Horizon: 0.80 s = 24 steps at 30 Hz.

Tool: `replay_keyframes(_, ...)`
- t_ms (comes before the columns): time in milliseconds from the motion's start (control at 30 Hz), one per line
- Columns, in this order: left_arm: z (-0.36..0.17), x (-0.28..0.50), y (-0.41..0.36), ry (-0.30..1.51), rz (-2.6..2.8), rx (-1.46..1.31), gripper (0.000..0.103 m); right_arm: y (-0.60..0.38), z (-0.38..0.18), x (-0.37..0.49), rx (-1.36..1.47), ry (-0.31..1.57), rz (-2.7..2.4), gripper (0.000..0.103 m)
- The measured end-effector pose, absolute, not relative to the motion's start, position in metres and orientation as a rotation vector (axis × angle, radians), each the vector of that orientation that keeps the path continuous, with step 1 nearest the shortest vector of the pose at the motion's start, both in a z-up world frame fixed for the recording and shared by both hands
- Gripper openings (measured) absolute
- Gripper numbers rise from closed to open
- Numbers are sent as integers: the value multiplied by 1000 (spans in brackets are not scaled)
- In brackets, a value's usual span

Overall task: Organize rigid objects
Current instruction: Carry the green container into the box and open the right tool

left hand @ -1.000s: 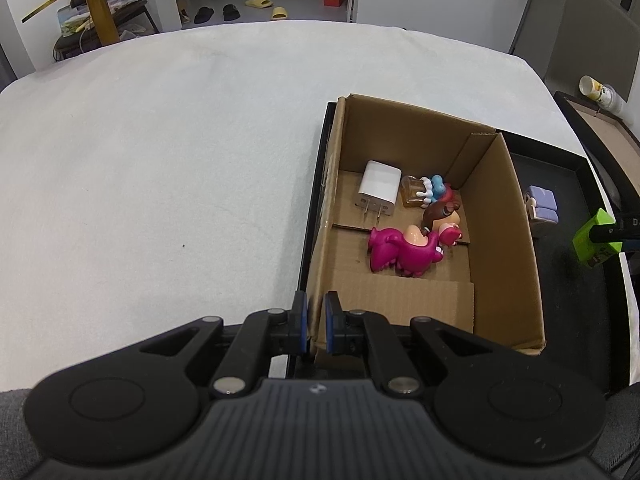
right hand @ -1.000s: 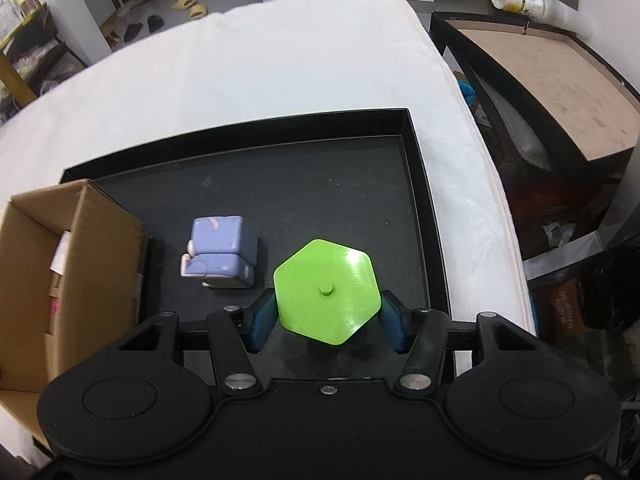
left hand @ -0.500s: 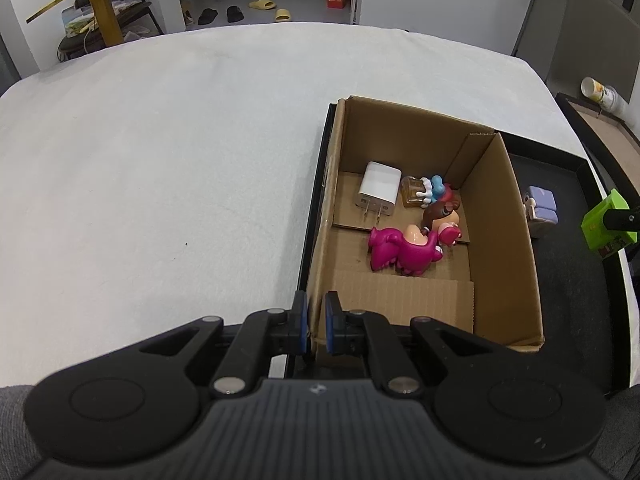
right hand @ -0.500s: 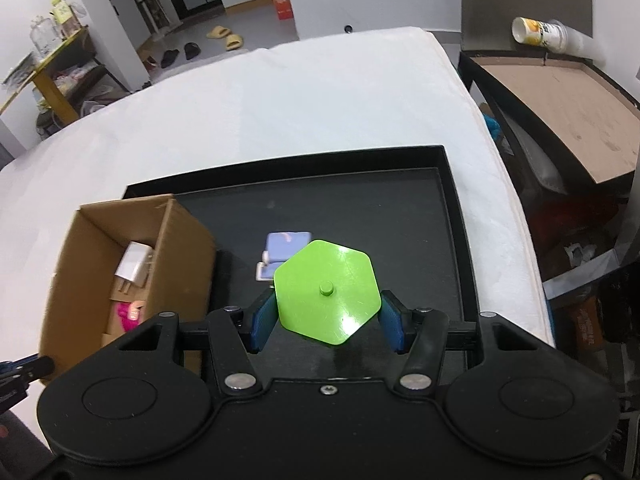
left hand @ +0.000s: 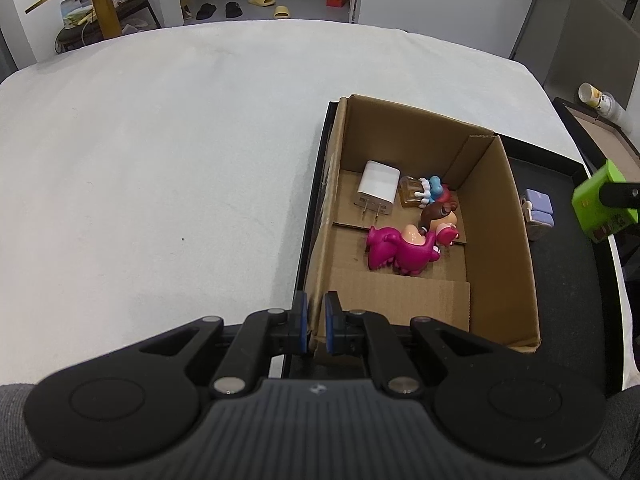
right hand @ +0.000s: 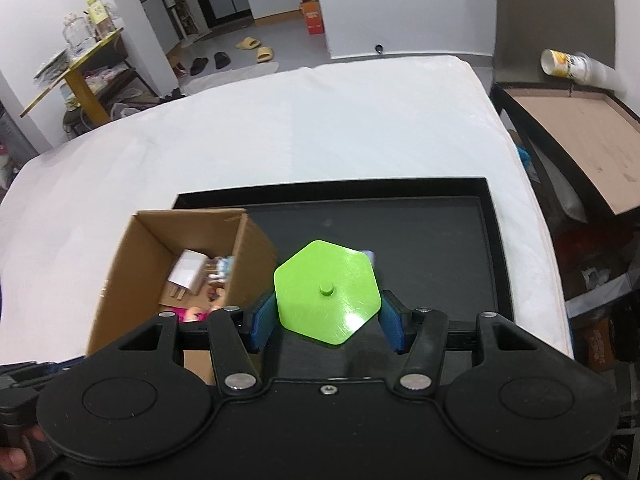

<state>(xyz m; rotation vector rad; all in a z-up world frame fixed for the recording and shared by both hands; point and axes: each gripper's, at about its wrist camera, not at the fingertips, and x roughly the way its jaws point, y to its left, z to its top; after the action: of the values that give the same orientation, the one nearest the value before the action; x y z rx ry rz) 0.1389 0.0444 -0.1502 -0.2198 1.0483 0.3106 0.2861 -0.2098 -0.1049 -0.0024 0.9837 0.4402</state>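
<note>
My right gripper (right hand: 327, 322) is shut on a green hexagonal block (right hand: 327, 291) and holds it high above the black tray (right hand: 486, 216); the block also shows in the left wrist view (left hand: 600, 204). My left gripper (left hand: 316, 326) is shut on the near left wall of the open cardboard box (left hand: 520, 248), which stands in the tray (left hand: 576, 312). The box (right hand: 132, 248) holds a white charger (left hand: 378, 194), a pink toy (left hand: 400, 250) and small figures (left hand: 434, 202). A lilac block (left hand: 538, 212) lies on the tray right of the box.
The tray sits on a table with a white cloth (left hand: 160, 160). Right of the table stands a second dark tray with a cardboard liner (right hand: 580, 128) and a paper cup (right hand: 576, 66). Shelves and shoes are on the floor beyond.
My right gripper has risen and moved left with the green block, so the box now shows in its view. My left gripper has kept its hold on the box wall.
</note>
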Motion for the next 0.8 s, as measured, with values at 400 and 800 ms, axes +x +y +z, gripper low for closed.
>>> replay_keyframes(400,-155,138,53,1050,276,-246,8,-172,-87,279,-14,961,501,53)
replay_keyframes(800,-154,136,58,1046,244,-256,8,-121,-89,272,-33,979,560,53)
